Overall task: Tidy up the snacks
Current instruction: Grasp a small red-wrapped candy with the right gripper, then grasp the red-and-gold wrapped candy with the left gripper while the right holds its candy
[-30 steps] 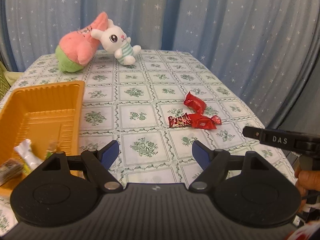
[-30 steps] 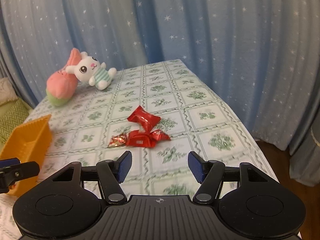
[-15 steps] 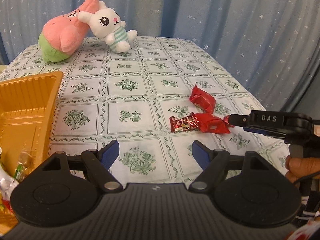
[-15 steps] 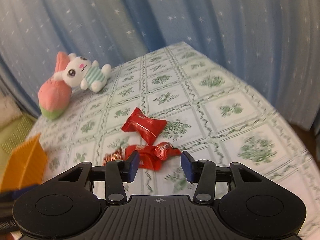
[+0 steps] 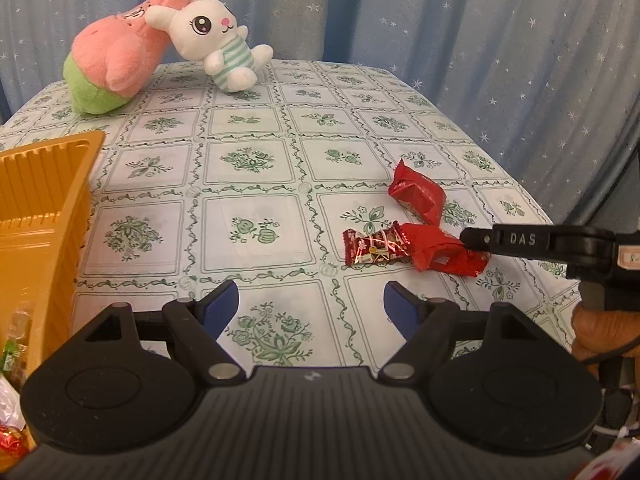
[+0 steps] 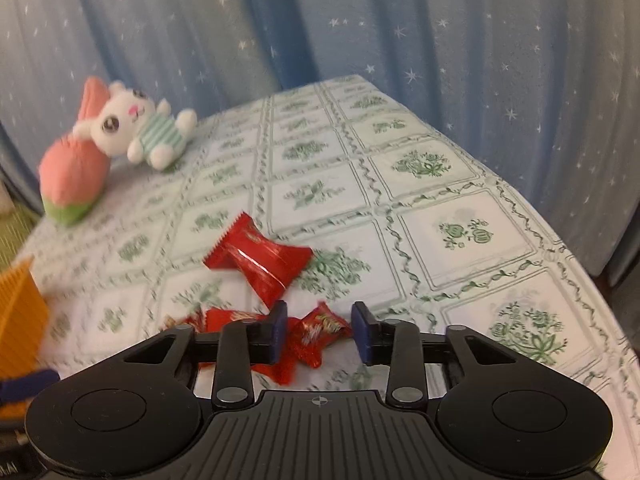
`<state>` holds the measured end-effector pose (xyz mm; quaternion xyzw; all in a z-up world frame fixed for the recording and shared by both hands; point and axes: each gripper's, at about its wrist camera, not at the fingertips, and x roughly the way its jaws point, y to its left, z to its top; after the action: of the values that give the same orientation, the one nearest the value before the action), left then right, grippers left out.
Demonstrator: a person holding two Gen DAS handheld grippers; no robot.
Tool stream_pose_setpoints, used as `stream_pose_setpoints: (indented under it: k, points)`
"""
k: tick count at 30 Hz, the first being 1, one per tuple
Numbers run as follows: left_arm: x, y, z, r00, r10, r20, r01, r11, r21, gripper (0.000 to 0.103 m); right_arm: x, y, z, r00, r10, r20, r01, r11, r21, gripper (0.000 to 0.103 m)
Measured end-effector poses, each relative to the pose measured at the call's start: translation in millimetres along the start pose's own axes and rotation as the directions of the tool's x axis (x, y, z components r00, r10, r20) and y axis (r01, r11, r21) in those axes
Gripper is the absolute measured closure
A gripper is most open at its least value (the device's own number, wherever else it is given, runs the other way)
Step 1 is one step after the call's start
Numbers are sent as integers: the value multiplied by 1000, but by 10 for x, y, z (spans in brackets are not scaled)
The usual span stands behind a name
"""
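Left wrist view: left gripper (image 5: 310,304) is hovering over the tablecloth (image 5: 256,168), jaws standing wide apart, nothing between them. Orange tray (image 5: 44,200) is sitting at the left edge with a few wrapped snacks (image 5: 12,344) inside. Three red snack packs are lying right of centre: a red pillow pack (image 5: 418,196) farthest, a patterned red bar (image 5: 376,246) and a red wrapper (image 5: 444,254) touching each other nearer. The right gripper is reaching in from the right, its black finger (image 5: 520,240) tip sitting over the red wrapper. A hand (image 5: 600,332) is showing below it. Pink plush (image 5: 116,56) and white bunny plush (image 5: 218,40) are leaning together at the far end, blue star curtain (image 5: 460,32) behind.

Right wrist view: right gripper (image 6: 318,330) is down at the table, jaws just been closing, part-closed with the red wrapper (image 6: 316,332) between the pads; left pad looks to be touching it, right pad showing a small gap, so not clamped yet. Pillow pack (image 6: 260,260) is lying just beyond. Tray corner (image 6: 20,312) is at left.
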<state>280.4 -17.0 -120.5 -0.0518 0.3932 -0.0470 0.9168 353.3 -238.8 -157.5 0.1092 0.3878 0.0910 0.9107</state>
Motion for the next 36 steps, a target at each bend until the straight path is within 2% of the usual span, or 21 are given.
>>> stream_pose_setpoints:
  k: [5,8,9,12,16,18,22,25,27,32,33,35,36]
  points:
    - [45,-43,7,1000,-3,-5,4,1000,21,25,-31,63,-60,1000,-24,-13,23,997,-80,71]
    - [72,-75,27,1000,-9,-8,9,999,38,25,-49,65,-71,999,-28,-21,26,996,-86,85]
    - [83,-85,37,1000,-13,-7,13,999,44,26,-60,61,-72,999,-25,-24,23,996,-81,85]
    - [125,-143,80,1000,-30,-4,30,996,83,29,-120,64,-66,1000,-15,-11,14,998,-68,86]
    - [229,-240,155,1000,-29,3,28,982,187,39,-187,52,-39,1000,-10,13,11,999,-48,86]
    - [311,-326,178,1000,-1,4,0,958,287,41,-195,33,-26,1000,-6,15,7,999,-35,86]
    - [484,-443,208,999,-48,-25,55,909,413,45,-181,-38,-7,1000,-4,11,4,1000,4,86]
    - [601,-522,216,997,-66,-30,72,866,495,47,-183,-83,-1,1000,-10,11,10,1000,21,86]
    - [660,-541,226,997,-64,-31,71,849,523,48,-181,-114,-2,1000,-12,10,12,999,34,86]
    - [741,-484,303,989,-134,-62,147,848,510,62,-180,-167,9,1000,-13,10,13,998,53,86]
    - [753,-463,325,986,-150,-78,169,855,491,65,-182,-170,13,1000,-13,11,12,998,56,86]
    - [764,-428,358,978,-179,-110,210,873,441,80,-189,-172,18,1000,-10,15,9,998,60,86]
    - [758,-422,362,976,-183,-119,216,883,418,81,-194,-168,20,1000,-9,16,8,998,60,86]
